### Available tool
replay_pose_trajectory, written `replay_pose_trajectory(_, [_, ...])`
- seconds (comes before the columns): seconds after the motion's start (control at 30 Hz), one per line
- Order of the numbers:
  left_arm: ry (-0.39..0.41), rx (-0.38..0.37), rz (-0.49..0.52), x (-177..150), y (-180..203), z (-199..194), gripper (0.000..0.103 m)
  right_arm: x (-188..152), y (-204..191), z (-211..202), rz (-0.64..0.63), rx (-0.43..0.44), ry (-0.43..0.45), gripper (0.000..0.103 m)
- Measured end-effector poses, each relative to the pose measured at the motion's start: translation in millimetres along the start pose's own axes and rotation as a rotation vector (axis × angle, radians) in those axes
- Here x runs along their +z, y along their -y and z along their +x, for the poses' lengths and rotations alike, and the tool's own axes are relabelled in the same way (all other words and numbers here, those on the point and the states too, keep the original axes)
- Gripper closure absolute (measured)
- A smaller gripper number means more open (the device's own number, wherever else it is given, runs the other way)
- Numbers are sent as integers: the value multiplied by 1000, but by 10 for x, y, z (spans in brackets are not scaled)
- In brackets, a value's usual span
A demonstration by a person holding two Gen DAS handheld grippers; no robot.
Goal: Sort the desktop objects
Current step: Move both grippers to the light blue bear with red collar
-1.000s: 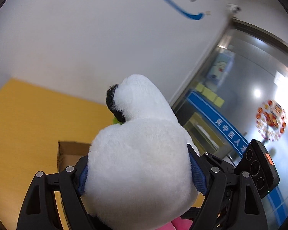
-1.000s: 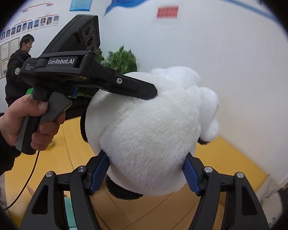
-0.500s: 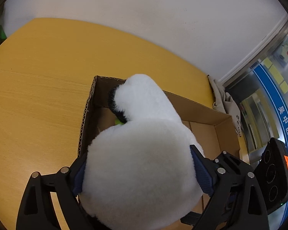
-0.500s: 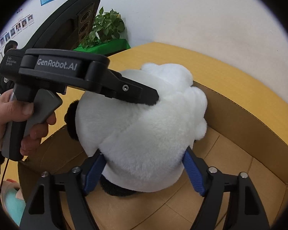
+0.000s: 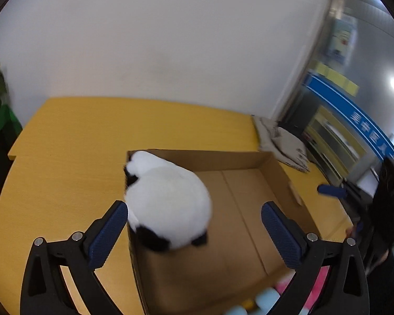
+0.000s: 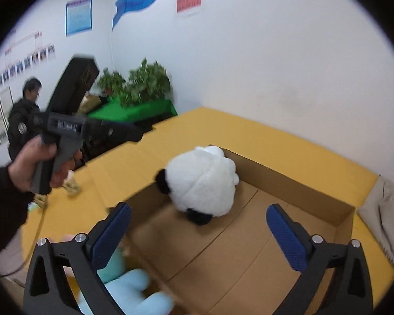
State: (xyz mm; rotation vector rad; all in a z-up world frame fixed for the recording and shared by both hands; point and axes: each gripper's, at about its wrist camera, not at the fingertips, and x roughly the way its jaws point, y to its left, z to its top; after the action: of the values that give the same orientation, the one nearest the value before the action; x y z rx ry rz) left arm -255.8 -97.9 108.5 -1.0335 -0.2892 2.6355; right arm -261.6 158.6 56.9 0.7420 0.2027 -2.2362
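Cardboard box (image 5: 265,157) sits open on the yellow table (image 5: 65,170), and the white-and-black plush panda (image 5: 168,199) lies inside it, in the far-left corner, touching the left wall. In the left wrist view we see it at roughly 10 o'clock from box centre; in the right wrist view the panda (image 6: 205,183) sits at 12 o'clock, just ahead of our fingers, against the box wall (image 6: 289,181).

Left gripper (image 5: 194,225) is spread wide, blue pads apart, gripping nothing; the panda is close to the left pad but we can't tell if it touches. Right gripper (image 6: 198,231) is likewise spread and empty, hovering over the near edge of the box.

Light blue plush (image 6: 128,294) lies at 7 o'clock in the right view, outside the box, partly under our left finger. Beige cloth (image 5: 283,141) rests on the table at 2 o'clock past the box.
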Motion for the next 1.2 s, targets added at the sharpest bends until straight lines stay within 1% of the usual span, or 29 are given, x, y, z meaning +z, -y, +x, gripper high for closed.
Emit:
replay_pose_trajectory(0.03, [-3,-22,17,-132,109,-132,0,-29,-47,-157,22,18,8,0])
replay_pose_trajectory(0.07, [-12,-52,31,-336,156,-314,0,-91,-101,-317,43,33,15,0])
replay_pose_trajectory(0.13, [-33,-85,47,-670,315,-492,0,-411,-260,-628,90,48,17,0])
replay_pose_trajectory(0.17, [-48,-101,49,-836,425,-544,0,-555,-341,-704,117,55,5,0])
replay_pose_trajectory(0.23, [-81,-147,19,-1207,607,-590,0,-829,-509,-833,167,70,-18,0])
replay_pose_trajectory(0.27, [-96,-170,0,-1381,658,-614,0,-937,-605,-816,182,79,-41,0])
replay_pose_trajectory(0.33, [-141,-191,-34,-1741,704,-604,0,-1201,-707,-760,211,87,-118,0])
replay_pose_trajectory(0.37, [-163,-190,-55,-1893,715,-561,0,-1333,-742,-678,235,97,-176,0])
replay_pose_trajectory(0.4, [-187,-192,-81,-2024,717,-500,0,-1471,-769,-564,265,116,-244,0])
replay_pose_trajectory(0.47, [-232,-201,-136,-2251,707,-363,0,-1697,-851,-428,316,156,-333,0])
replay_pose_trajectory(0.5, [-251,-200,-156,-2330,685,-295,0,-1804,-894,-361,335,169,-371,0])
replay_pose_trajectory(0.53, [-274,-212,-182,-2411,663,-205,0,-1880,-954,-306,331,156,-383,0])
replay_pose_trajectory(0.57, [-295,-226,-208,-2486,656,-128,0,-1906,-1033,-283,308,127,-380,0])
replay_pose_trajectory(0.6, [-321,-224,-237,-2556,645,-42,0,-1892,-1092,-259,291,105,-378,0])
replay_pose_trajectory(0.63, [-342,-210,-244,-2614,655,23,0,-1863,-1141,-254,286,94,-373,0])
replay_pose_trajectory(0.67, [-355,-188,-219,-2653,703,75,0,-1835,-1189,-249,281,82,-368,0])
replay_pose_trajectory(0.77, [-356,-177,-202,-2690,792,100,0,-1801,-1398,-195,211,11,-388,0])
replay_pose_trajectory(0.8, [-354,-190,-210,-2694,807,96,0,-1818,-1469,-180,183,2,-398,0])
replay_pose_trajectory(0.83, [-356,-223,-225,-2697,819,93,0,-1833,-1519,-206,176,7,-399,0])
replay_pose_trajectory(0.9, [-368,-314,-247,-2726,873,104,0,-1853,-1615,-259,169,19,-387,0])
replay_pose_trajectory(0.93, [-375,-330,-243,-2749,904,118,0,-1871,-1655,-242,152,1,-389,0])
replay_pose_trajectory(0.97, [-380,-323,-231,-2769,927,135,0,-1892,-1691,-214,137,-11,-398,0])
replay_pose_trajectory(1.0, [-390,-333,-244,-2797,912,170,0,-1919,-1710,-148,132,-4,-422,1])
replay_pose_trajectory(1.07, [-415,-375,-302,-2864,836,266,0,-1960,-1711,-19,138,7,-455,2])
replay_pose_trajectory(1.13, [-428,-407,-337,-2940,791,325,0,-1963,-1738,-4,118,-13,-463,2])
replay_pose_trajectory(1.2, [-424,-427,-346,-3006,780,334,0,-1950,-1730,-18,117,-8,-466,2])
